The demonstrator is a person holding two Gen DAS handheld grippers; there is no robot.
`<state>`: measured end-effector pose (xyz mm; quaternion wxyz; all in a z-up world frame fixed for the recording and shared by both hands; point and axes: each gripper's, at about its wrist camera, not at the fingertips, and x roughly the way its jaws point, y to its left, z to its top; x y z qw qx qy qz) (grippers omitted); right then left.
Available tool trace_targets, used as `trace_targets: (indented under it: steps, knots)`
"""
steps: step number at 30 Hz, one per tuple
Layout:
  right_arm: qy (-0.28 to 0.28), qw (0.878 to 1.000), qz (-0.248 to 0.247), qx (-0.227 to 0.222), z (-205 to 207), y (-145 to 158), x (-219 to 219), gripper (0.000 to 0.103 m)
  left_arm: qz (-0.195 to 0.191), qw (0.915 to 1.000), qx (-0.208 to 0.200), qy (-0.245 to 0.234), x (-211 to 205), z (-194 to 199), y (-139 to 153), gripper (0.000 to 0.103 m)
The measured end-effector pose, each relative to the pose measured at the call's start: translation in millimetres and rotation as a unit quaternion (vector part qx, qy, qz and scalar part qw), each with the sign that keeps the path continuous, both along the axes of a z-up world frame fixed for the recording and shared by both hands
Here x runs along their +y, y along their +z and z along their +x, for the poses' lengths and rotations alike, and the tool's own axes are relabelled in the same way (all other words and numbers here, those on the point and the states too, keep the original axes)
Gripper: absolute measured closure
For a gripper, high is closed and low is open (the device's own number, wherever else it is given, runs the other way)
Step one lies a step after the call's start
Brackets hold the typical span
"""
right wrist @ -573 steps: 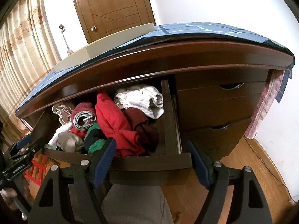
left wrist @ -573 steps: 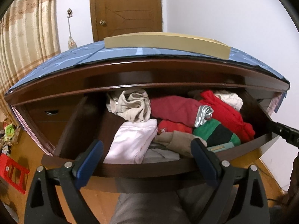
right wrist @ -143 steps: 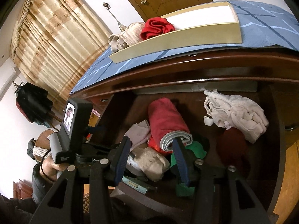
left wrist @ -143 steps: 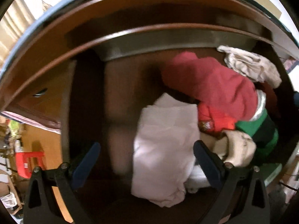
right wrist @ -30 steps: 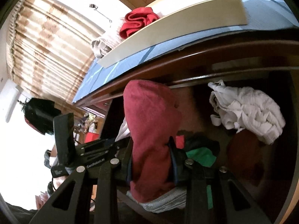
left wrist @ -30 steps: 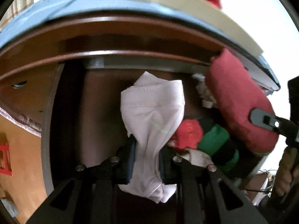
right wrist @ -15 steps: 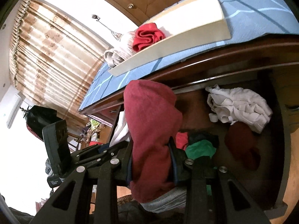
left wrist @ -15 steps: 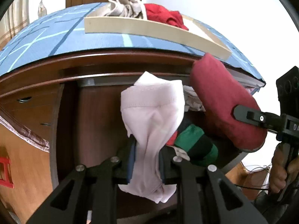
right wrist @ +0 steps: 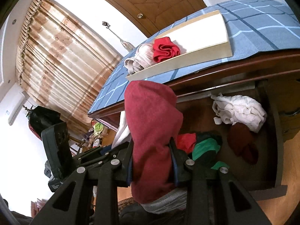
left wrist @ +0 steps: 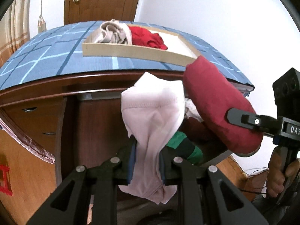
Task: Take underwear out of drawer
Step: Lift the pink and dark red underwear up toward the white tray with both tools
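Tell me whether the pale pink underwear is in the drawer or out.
Out: the pale pink underwear hangs clamped in the left gripper, lifted above the open drawer.

drawer (left wrist: 97, 123) left half bare, open to reach; right half crowded by green garment (right wrist: 206, 148) and white bundle (right wrist: 241, 112).

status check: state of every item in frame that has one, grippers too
Left hand-held gripper: shut on pale pink underwear, lifted.
Right hand-held gripper: shut on dark red underwear with grey waistband, lifted.
Dark wooden drawer: open, clothes still inside.
Shallow cream wooden tray: on the dresser top, holds beige garment and bright red garment.
White crumpled garment: in drawer.
Green and black garment: in drawer.
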<state>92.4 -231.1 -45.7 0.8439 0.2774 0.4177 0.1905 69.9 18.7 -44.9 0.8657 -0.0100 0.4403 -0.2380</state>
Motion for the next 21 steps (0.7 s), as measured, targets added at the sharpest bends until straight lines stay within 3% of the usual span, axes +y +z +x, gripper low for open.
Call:
trace_targets:
  steps: [15,21]
  knots:
    - [-0.015,1.000,0.005,-0.025,-17,14,-3,0.069,0.014,0.9991,-0.036,-0.017,-16,-15,20,0.084]
    - [-0.034,0.998,-0.014,-0.046,-17,25,-9,0.069,0.023,0.9979,-0.057,-0.020,-26,-13,32,0.084]
